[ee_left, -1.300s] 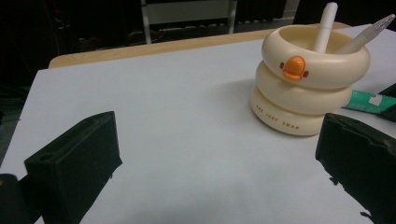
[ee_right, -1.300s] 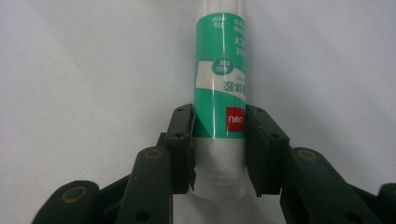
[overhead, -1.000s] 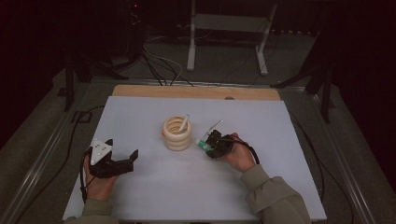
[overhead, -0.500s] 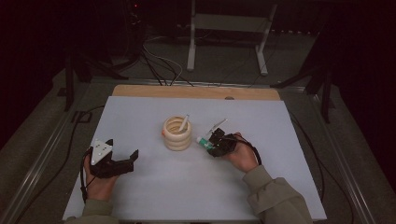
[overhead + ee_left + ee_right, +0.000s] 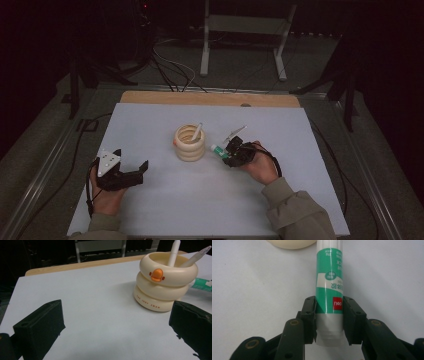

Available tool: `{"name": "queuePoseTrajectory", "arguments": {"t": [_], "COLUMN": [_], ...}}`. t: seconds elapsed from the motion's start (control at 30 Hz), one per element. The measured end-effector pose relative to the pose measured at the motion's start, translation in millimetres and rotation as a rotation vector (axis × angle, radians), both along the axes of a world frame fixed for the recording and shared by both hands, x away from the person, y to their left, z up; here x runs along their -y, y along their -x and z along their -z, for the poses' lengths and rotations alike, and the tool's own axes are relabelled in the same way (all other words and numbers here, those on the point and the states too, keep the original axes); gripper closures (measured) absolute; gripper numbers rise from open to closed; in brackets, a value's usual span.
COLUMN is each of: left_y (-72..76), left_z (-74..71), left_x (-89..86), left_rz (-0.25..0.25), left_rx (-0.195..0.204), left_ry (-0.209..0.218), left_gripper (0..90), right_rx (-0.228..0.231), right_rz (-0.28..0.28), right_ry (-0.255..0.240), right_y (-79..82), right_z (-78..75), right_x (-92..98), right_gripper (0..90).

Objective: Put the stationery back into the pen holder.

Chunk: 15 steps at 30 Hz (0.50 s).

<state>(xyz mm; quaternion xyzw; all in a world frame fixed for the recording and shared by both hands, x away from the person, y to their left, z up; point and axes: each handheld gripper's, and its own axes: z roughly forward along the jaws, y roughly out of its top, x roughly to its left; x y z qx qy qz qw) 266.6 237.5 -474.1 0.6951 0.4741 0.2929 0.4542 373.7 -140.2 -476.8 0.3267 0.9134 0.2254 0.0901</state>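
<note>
1. A green and white glue stick (image 5: 329,287) is clamped between the jaws of the right gripper (image 5: 329,320); the pads are pressed on both of its sides near its white end.
2. In the high view the glue stick (image 5: 218,149) is seen just to the right of the holder (image 5: 190,143), pointed toward it.
3. The holder is cream, made like stacked rings, with an orange beak on its front; two white pens (image 5: 172,253) are stood in it.
4. The left gripper (image 5: 120,172) is rested on the table (image 5: 150,120), well apart from the holder, with its jaws wide apart and nothing between them.
</note>
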Motion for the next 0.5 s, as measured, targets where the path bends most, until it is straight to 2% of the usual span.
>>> {"name": "queuePoseTrajectory", "arguments": {"t": [0.5], "left_y": [0.2], "left_z": [-0.2], "left_x": [0.1], "left_rz": [0.000], "left_rx": [0.001], "left_ry": [0.001], "left_gripper": [0.4], "right_rx": [0.020], "right_rz": [0.002], "right_ry": [-0.021], "right_y": [2.6], "right_z": [-11.4], "right_x": [2.6], "right_gripper": [65.9]}}
